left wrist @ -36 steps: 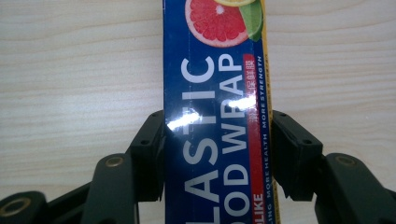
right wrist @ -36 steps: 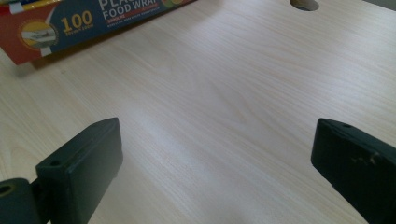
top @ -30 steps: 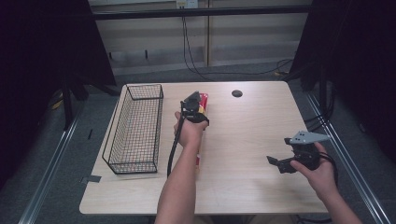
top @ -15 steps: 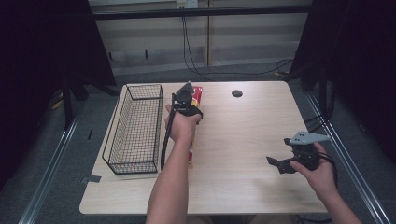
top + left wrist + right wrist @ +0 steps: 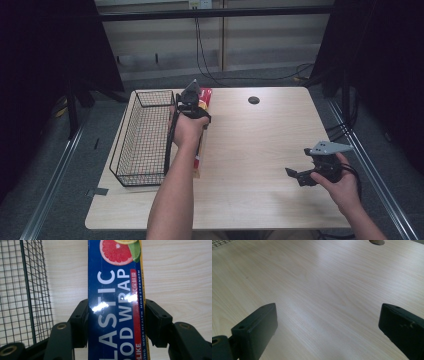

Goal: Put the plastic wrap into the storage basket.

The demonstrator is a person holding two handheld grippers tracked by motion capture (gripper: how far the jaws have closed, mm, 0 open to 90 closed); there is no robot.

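Pale wood table (image 5: 250, 150) under me, dark room around it, cables trailing down the back wall. Nearest to me on the right, my right gripper (image 5: 300, 176) sits low over the bare near-right part of the table; in the right gripper view its two black jaws stand wide apart with nothing but wood grain between them. Farther in and to the left, my left gripper (image 5: 192, 100) is clamped on the plastic wrap box (image 5: 113, 305): in the left gripper view both jaws press flat against the long blue box's two sides, with the grapefruit picture at its far end. From the high view the box (image 5: 204, 100) runs lengthwise from near to far under my hand, its red end showing beyond the gripper, just right of the wire basket (image 5: 145, 135). That black basket stands on the left side of the table, long side beside the box. Beyond, a round cable hole (image 5: 254, 100) sits in the far middle of the table.
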